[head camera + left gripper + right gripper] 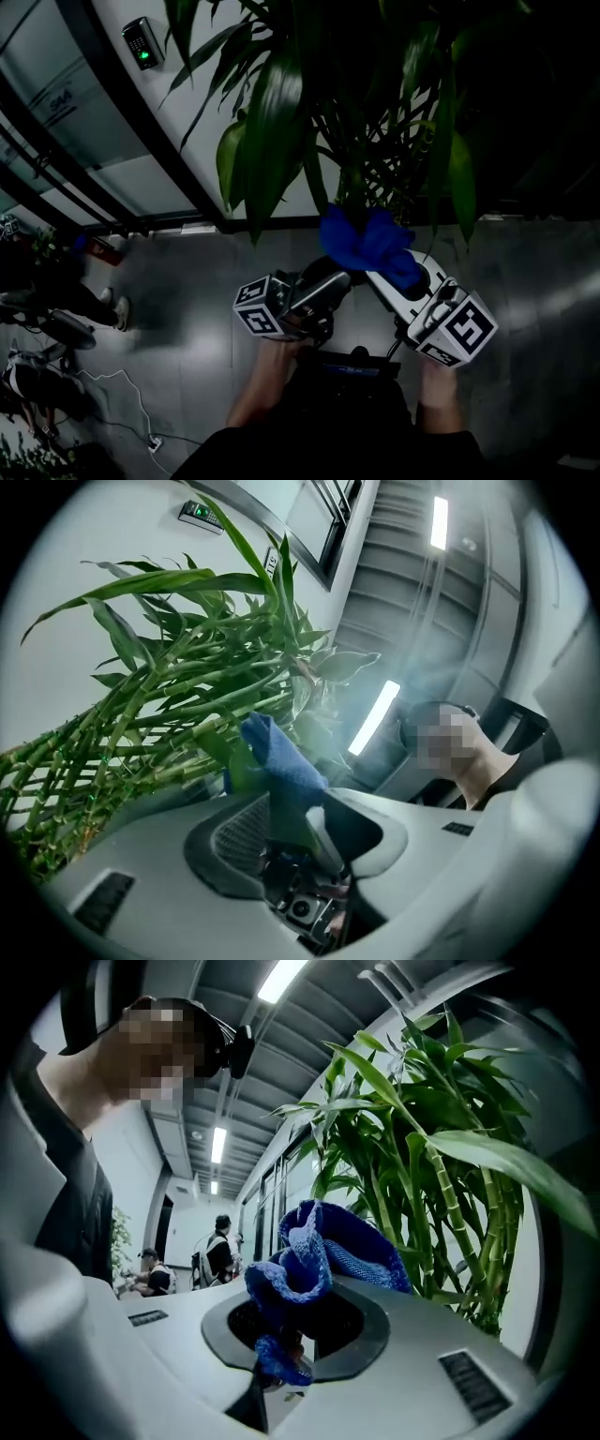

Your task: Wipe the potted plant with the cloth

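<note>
Cloth (323,1255), crumpled blue terry, sits clamped in right hand-held gripper (283,1349); left hand-held gripper (295,858) parted.

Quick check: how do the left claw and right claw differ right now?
The right claw is clamped on the blue cloth; the left claw is open, a green leaf running loosely through it. In the head view the cloth covers the right claw's tip, while the left claw's dark tip shows bare. Both angle inward toward the potted plant.

The blue cloth (370,246), crumpled into a bunch, sits pinched in the right claw (281,1349) just beside the plant (281,122), whose green bamboo-like stems carry long, glossy, drooping leaves.
</note>
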`<action>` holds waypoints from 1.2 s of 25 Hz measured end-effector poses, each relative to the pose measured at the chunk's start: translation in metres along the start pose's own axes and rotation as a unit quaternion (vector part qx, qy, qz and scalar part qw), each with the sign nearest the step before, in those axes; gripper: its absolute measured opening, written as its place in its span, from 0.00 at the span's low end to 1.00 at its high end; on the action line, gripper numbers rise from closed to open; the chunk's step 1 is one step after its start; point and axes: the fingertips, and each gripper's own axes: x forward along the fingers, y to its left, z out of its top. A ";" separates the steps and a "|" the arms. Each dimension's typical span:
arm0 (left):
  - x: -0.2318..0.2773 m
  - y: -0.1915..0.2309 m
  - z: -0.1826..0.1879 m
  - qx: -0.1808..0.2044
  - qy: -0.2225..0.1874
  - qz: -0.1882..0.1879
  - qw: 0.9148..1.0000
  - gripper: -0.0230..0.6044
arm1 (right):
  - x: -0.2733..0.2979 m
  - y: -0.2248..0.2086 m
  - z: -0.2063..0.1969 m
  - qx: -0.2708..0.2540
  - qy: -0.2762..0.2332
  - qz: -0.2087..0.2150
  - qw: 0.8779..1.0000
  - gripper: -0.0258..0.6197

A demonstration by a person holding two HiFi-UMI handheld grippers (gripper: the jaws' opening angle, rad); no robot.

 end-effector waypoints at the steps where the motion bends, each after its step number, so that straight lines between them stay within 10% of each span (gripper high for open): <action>1: 0.001 -0.002 0.001 -0.005 -0.005 -0.006 1.000 0.36 | -0.004 -0.001 0.006 0.000 -0.010 -0.002 1.000 0.18; 11: 0.005 -0.009 0.012 -0.019 -0.030 -0.018 0.999 0.52 | -0.028 -0.020 0.108 -0.079 -0.168 -0.077 0.980 0.18; 30: 0.008 -0.021 0.016 -0.032 -0.033 -0.035 0.998 0.61 | 0.007 0.024 -0.007 -0.082 0.003 -0.031 0.996 0.18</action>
